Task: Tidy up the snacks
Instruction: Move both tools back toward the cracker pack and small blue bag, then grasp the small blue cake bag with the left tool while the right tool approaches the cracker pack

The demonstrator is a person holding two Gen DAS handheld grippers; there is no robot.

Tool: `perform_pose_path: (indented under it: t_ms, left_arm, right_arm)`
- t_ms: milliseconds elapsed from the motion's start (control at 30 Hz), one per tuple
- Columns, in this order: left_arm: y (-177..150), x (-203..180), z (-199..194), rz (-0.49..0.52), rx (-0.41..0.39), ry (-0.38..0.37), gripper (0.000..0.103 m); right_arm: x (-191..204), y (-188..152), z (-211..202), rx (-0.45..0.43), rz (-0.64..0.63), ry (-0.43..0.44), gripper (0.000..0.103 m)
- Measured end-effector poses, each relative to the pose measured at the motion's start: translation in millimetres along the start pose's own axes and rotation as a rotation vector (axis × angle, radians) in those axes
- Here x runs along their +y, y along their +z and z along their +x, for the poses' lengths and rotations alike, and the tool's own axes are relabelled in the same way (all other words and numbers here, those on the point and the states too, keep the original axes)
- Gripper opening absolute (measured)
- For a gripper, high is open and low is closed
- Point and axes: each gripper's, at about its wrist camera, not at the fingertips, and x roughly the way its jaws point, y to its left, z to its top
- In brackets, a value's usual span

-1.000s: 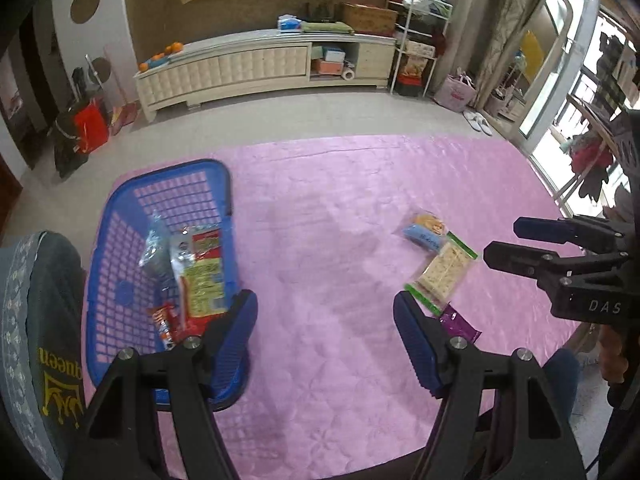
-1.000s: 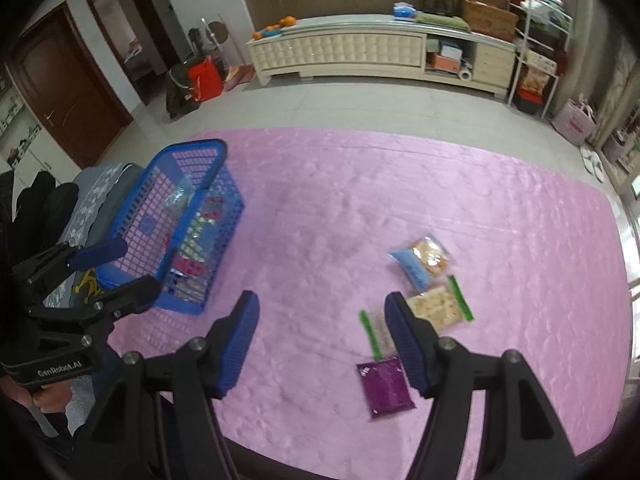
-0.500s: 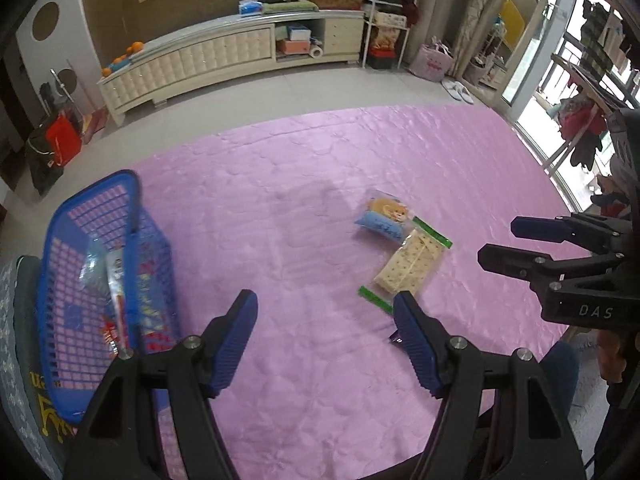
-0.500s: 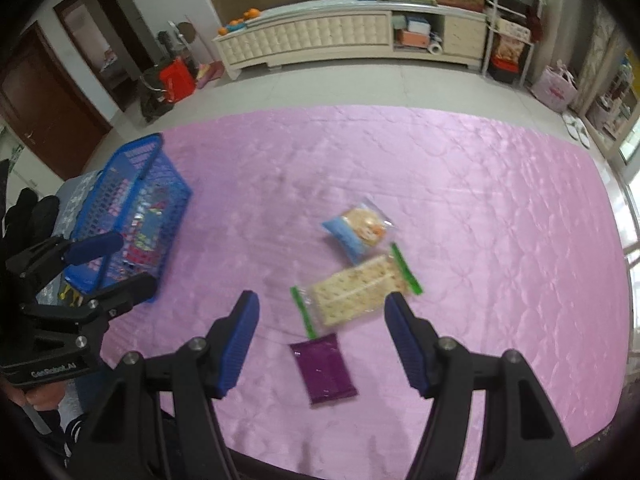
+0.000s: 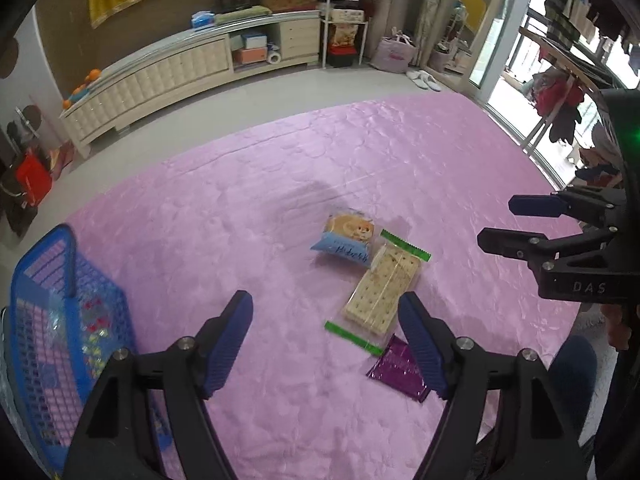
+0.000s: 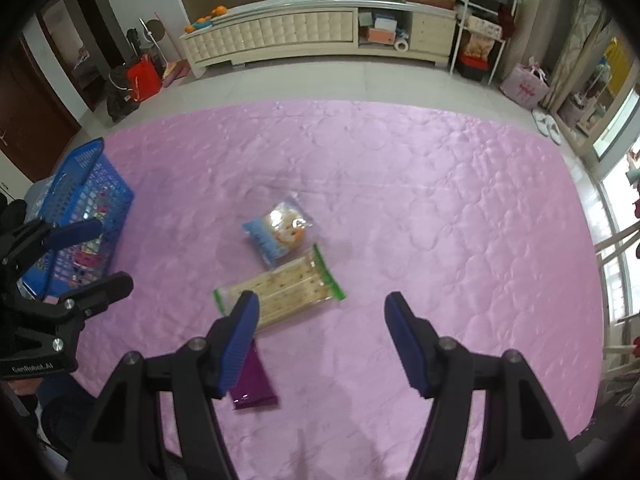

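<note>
Three snacks lie on the pink quilt (image 5: 280, 184): a blue-and-clear bun packet (image 5: 346, 238) (image 6: 278, 234), a green-edged cracker pack (image 5: 382, 286) (image 6: 286, 290) and a purple packet (image 5: 396, 368) (image 6: 252, 384). A blue basket (image 5: 44, 312) (image 6: 80, 196) with several snacks in it sits at the left. My left gripper (image 5: 326, 340) is open and empty, its right finger over the purple packet. My right gripper (image 6: 322, 334) is open and empty above the quilt, its left finger over the cracker pack's near end. Each gripper shows in the other's view, the right one (image 5: 520, 224) and the left one (image 6: 88, 256).
A cream low cabinet (image 6: 304, 32) runs along the far wall across bare floor. A red bag (image 6: 142, 78) and dark bags stand at the left, a metal rack (image 6: 478, 20) and a pink bag (image 6: 524, 88) at the right. Windows line the right side.
Both grippers have swung right, away from the basket, toward the three loose snacks, and come closer to them. The basket has slid to the left edge of both views. Both stay open.
</note>
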Motion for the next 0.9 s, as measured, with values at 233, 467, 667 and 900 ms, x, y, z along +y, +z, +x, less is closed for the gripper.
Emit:
perform_pose_path:
  t_ms: [233, 467, 667, 900]
  left_arm:
    - [23, -6, 36, 0.06, 0.003, -0.001, 0.077]
    - [41, -7, 83, 0.121, 0.089, -0.014, 0.077]
    - [51, -22, 121, 0.204, 0.184, -0.04, 0.077]
    - [60, -41, 164, 0.279, 0.276, -0.036, 0.077]
  right_arm:
    - [-21, 3, 29, -0.053, 0.08, -0.007, 0.07]
    - [-43, -1, 60, -0.059, 0.166, -0.008, 0.084]
    - [-51, -6, 71, -0.059, 0.208, -0.003, 0.085]
    - [-52, -13, 78, -0.026, 0.215, -0.029, 0.086]
